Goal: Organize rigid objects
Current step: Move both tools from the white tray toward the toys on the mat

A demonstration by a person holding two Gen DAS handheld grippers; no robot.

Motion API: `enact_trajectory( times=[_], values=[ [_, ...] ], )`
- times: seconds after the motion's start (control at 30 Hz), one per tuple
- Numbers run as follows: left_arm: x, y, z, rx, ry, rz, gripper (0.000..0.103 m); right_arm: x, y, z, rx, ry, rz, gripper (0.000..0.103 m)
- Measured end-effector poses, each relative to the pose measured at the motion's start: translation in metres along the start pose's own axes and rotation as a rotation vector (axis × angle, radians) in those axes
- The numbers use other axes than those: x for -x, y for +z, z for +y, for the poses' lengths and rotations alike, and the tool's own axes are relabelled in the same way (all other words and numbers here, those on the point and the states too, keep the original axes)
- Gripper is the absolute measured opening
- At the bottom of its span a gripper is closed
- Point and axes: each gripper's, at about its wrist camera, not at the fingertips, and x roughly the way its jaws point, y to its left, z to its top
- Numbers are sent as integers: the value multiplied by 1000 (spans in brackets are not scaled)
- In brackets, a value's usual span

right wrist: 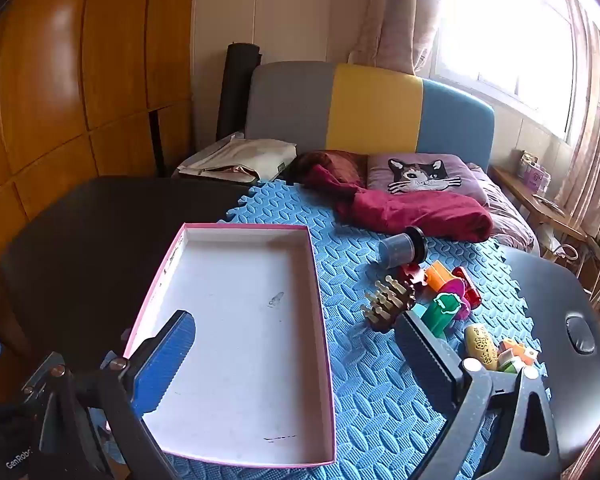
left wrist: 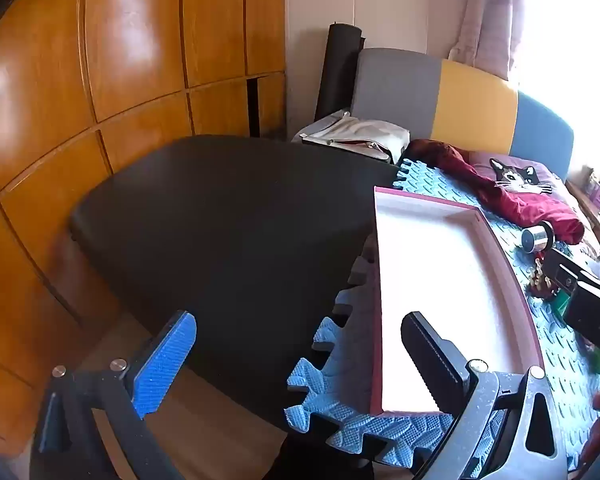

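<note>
A shallow pink-rimmed box (right wrist: 244, 332) with a white inside lies empty on the blue foam mat (right wrist: 364, 240); it also shows in the left wrist view (left wrist: 440, 288). To its right lie a grey jar on its side (right wrist: 400, 249), a brown wooden comb block (right wrist: 388, 304), a green cylinder (right wrist: 440, 314), red and orange toys (right wrist: 456, 278) and a yellow patterned piece (right wrist: 482, 346). My right gripper (right wrist: 296, 356) is open over the box's near right part. My left gripper (left wrist: 296, 360) is open at the box's left edge, over the mat rim.
A black table (left wrist: 220, 232) carries the mat. Behind are a red cloth (right wrist: 412, 208), a cat pillow (right wrist: 420, 176), a cream bag (right wrist: 244, 160) and a grey-yellow-blue headboard (right wrist: 372, 108). Wooden wardrobe doors (left wrist: 100, 80) stand at the left. A black chair (right wrist: 560, 320) is at the right.
</note>
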Motion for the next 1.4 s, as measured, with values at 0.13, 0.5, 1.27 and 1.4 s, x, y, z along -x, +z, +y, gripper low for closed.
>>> enact_trajectory(
  times=[0.13,0.5,1.27,1.4],
  values=[
    [-1,0,3,15,-30,15,103,-1,3,1,6,-5,8,102],
    [-7,3,-4,18,-124,29,103,-9,-5,-8,22,5,29,102],
    [-9,5,-33,-97,-151,18,103,-17,-11,-21,53,-10,44,101],
    [-7,9,-43,-134,-155,7,103,-18,-9,-32,53,-3,43,101]
  ],
)
